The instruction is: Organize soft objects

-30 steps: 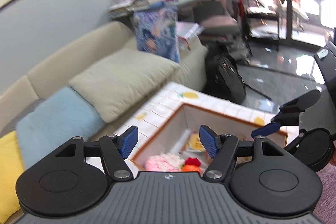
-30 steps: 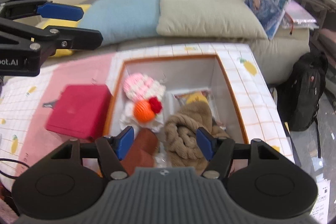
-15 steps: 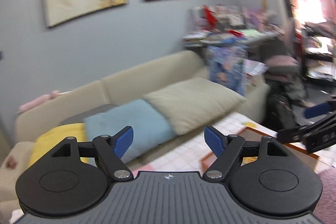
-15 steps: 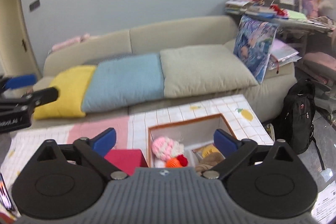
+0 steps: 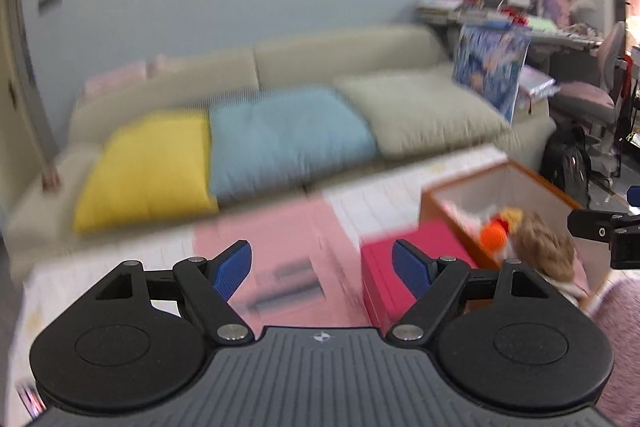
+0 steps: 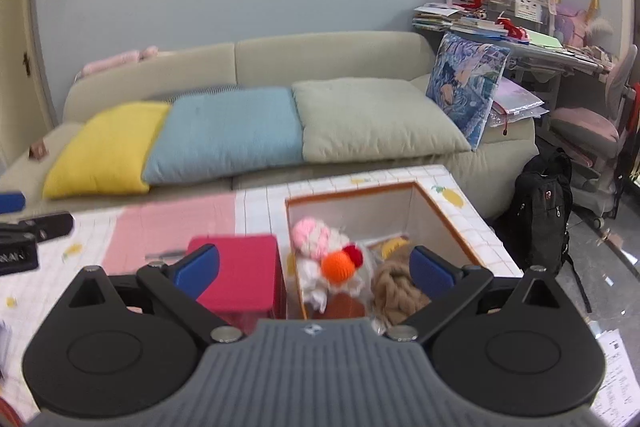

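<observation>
An open box with an orange rim (image 6: pixel 444 215) stands on the low table. Inside lie a pink knitted toy (image 6: pixel 310 233), an orange and red knitted ball (image 6: pixel 338 265) and a brown plush bundle (image 6: pixel 394 285). The box (image 5: pixel 520 183) and the brown plush (image 5: pixel 540 251) also show blurred in the left wrist view. My right gripper (image 6: pixel 314 265) is open and empty, above the box's near side. My left gripper (image 5: pixel 322 265) is open and empty over the pink cloth (image 5: pixel 272 239), left of the box.
A red box (image 6: pixel 240 271) sits left of the open box on the tiled table (image 6: pixel 260 211). Behind is a beige sofa (image 6: pixel 328 55) with yellow (image 6: pixel 104 151), blue (image 6: pixel 228 131), beige (image 6: pixel 368 119) and printed (image 6: pixel 464 83) cushions. A black backpack (image 6: pixel 544 211) stands on the floor at right.
Both grippers have lifted away from the box and tilted up. The left view has swung left across the sofa to the table. The right jaws stand wider than a second ago.
</observation>
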Tool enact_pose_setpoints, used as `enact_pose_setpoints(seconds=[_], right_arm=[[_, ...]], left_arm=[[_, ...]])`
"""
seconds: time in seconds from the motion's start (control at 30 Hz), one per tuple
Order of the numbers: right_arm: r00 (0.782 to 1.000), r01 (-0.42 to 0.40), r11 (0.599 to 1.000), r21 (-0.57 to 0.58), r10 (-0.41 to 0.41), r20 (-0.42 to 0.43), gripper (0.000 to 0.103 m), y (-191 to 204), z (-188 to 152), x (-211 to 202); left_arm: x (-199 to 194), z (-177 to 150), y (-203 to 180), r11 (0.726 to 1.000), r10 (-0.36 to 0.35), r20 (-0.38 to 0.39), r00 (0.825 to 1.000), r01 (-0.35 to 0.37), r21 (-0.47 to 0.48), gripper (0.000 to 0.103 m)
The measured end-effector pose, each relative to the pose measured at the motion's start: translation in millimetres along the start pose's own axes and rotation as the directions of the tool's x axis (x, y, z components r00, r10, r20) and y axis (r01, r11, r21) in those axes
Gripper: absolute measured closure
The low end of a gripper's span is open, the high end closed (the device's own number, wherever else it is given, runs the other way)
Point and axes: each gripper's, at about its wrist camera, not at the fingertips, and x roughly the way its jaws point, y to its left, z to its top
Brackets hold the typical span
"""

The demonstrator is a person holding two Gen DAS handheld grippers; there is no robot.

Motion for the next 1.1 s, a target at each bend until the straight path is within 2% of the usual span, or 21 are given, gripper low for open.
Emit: enact_pose_setpoints(seconds=[0.13,0.33,0.53,0.87,1.1], right_arm=[[0.999,0.016,1.000,-0.016,-0.016,-0.035,0.004,7.2,-16.9,1.7],[0.994,0.025,0.999,-0.047,-0.030,-0.109,0.004,16.7,-44.4,6.8],[0.982,0.017,0.996,-0.092,-0.034,-0.187,0.004,19.3,-62.6,17.3],[0.969,-0.001,0.994,-0.107,-0.025,-0.247,0.004,22.2,-69.0,28.9],[0.969,0.012,0.996,-0.088,-0.033,-0.243,0.004,18.5,-68.5,28.0]], left_arm=[[11.2,-22.4,5.0,0.998,-0.009,-0.114,0.993,0.001,-0.067,0.009],[15.0,-49.2,-4.7,0.999,0.009,-0.170,0.985,-0.016,-0.043,0.009],[23.2,-65.2,-19.7,1.000,-0.017,-0.230,0.973,0.013,-0.019,0.009],[30.3,-70.2,-29.8,1.000,-0.021,-0.280,0.960,0.025,0.013,0.009],[30.7,-70.3,-30.1,1.000,-0.020,-0.281,0.959,0.025,0.013,0.009]])
